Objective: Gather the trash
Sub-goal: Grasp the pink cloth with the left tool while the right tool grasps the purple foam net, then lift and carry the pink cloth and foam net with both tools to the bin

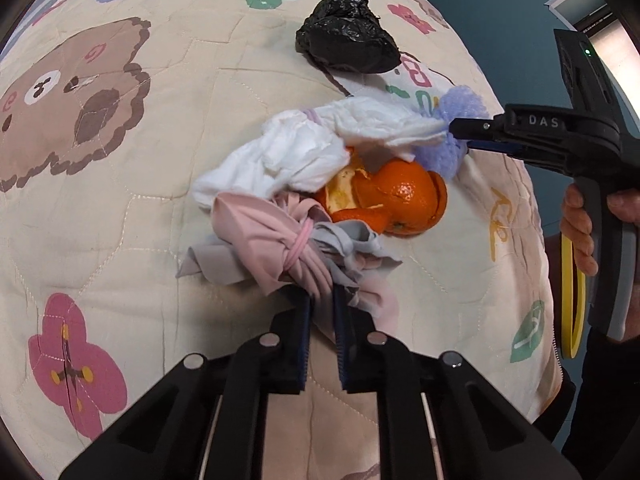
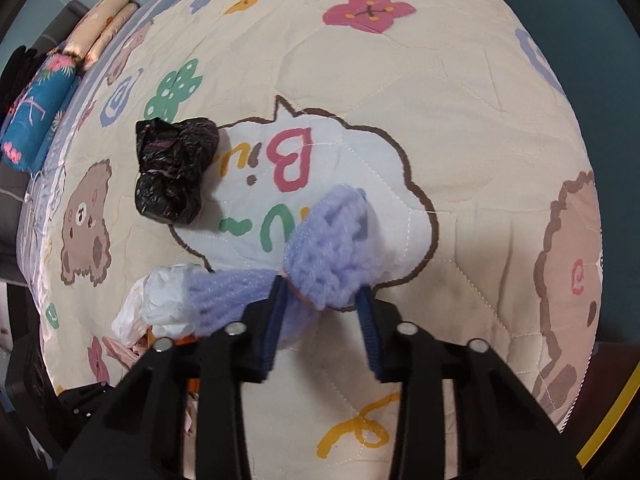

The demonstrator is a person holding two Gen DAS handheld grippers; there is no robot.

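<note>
Trash sits in a loose pile on the quilted bed cover (image 1: 120,208), near its right edge in the left wrist view, where the floor shows past the cover. Largest piece: crumpled white tissue (image 1: 288,156), draped over orange peel (image 1: 400,200) and touching it. Pink-and-grey cloth bundle (image 1: 276,240), tied with a pink band, lies against the tissue and peel on the near side. Crumpled black plastic bag (image 1: 348,36) lies apart from the pile, farther up the cover, partly on the printed speech bubble. Lilac foam net (image 2: 324,248) is at the pile's right end, touching the tissue. Left gripper (image 1: 322,300): jaws pressed together, pinching the tail of the cloth bundle. Right gripper (image 2: 320,300): jaws pinching the foam net at its waist, foam bulging on both sides. A hand (image 1: 580,232) holds the right gripper's handle beyond the cover's edge.
</note>
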